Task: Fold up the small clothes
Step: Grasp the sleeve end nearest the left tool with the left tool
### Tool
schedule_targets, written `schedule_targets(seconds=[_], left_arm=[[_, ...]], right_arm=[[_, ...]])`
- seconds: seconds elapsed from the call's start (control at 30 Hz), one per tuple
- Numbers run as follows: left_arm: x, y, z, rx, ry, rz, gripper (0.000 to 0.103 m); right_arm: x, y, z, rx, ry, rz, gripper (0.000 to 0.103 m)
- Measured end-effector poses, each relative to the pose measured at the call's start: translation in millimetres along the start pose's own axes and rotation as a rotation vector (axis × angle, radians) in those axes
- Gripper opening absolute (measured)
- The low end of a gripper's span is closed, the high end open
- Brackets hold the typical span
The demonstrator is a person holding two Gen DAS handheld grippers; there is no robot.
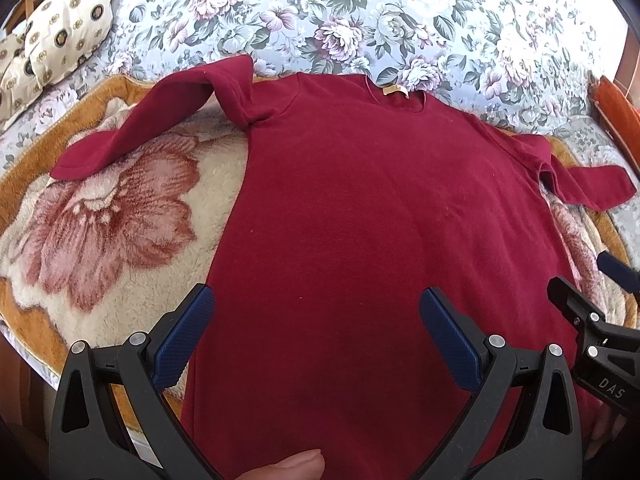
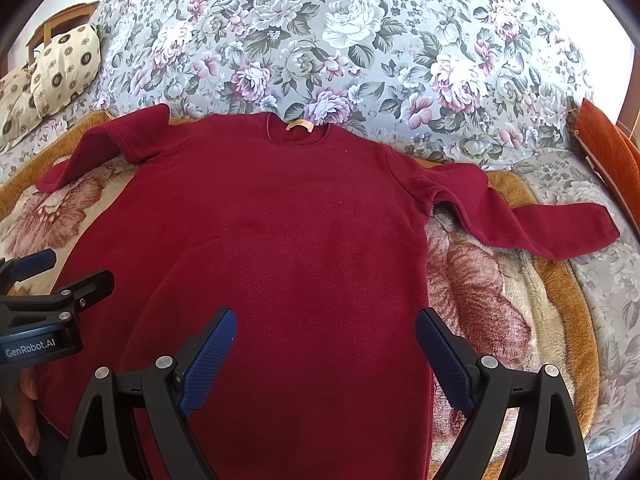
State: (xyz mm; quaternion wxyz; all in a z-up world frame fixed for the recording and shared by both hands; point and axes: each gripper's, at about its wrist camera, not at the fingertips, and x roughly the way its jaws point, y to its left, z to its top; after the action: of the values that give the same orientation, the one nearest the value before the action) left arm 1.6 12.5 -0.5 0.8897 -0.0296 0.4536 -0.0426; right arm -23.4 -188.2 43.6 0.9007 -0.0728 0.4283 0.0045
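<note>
A dark red long-sleeved sweater (image 1: 360, 216) lies flat, neck away from me, with a tan label at the collar; it also shows in the right wrist view (image 2: 288, 248). Its left sleeve (image 1: 132, 136) bends down to the left, its right sleeve (image 2: 532, 220) stretches to the right. My left gripper (image 1: 316, 308) is open and empty, hovering over the sweater's lower left part. My right gripper (image 2: 324, 328) is open and empty over the lower right part. Each gripper also shows at the edge of the other's view, the right one (image 1: 588, 292) and the left one (image 2: 68, 272).
The sweater rests on a fluffy cream blanket (image 1: 104, 216) with pink flowers and an orange border, laid over a floral sofa (image 2: 360, 52). Patterned cushions (image 1: 60, 28) sit at the far left. An orange cushion (image 2: 612, 148) is at the far right.
</note>
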Motion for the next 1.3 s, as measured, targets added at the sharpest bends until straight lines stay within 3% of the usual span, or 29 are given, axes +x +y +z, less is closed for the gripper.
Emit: schedule_targets(seconds=[0.13, 0.27, 0.4, 0.5, 0.6, 0.7, 0.8, 0.87, 0.97, 1.17, 1.3], left_arm=[[-2, 28, 16, -0.111, 0.025, -0.122, 0.103], [-10, 76, 43, -0.225, -0.027, -0.05, 0.103], [0, 125, 64, -0.273, -0.041, -0.14, 0.103], [6, 162, 74, -0.334, -0.011, -0.155, 0.103], [5, 209, 78, -0.461, -0.039, -0.258, 0.102], [17, 269, 75, -0.655, -0.056, -0.366, 0.102], [35, 314, 69, -0.818, -0.02, -0.418, 0.102], [41, 337, 66, -0.891, -0.05, -0.458, 0.102], [53, 348, 71, -0.903, -0.043, -0.483, 0.102], [67, 351, 90, -0.867, -0.113, -0.473, 0.102], [66, 347, 88, -0.879, -0.204, -0.583, 0.102]], right_arm=[[0, -3, -2, 0.005, 0.0, 0.012, 0.09], [-1, -5, -3, 0.011, 0.0, 0.028, 0.09], [-1, -7, -3, 0.019, -0.004, 0.044, 0.09], [-1, -8, -2, 0.026, -0.003, 0.059, 0.09], [-1, -10, -1, 0.034, -0.002, 0.073, 0.09], [0, -10, 0, 0.039, 0.001, 0.087, 0.09], [0, -11, 0, 0.045, 0.0, 0.1, 0.09], [1, -12, 0, 0.048, 0.001, 0.111, 0.09], [2, -12, 1, 0.051, 0.005, 0.124, 0.09], [7, -15, 2, 0.064, 0.027, 0.149, 0.09], [9, -17, 2, 0.079, 0.034, 0.154, 0.09]])
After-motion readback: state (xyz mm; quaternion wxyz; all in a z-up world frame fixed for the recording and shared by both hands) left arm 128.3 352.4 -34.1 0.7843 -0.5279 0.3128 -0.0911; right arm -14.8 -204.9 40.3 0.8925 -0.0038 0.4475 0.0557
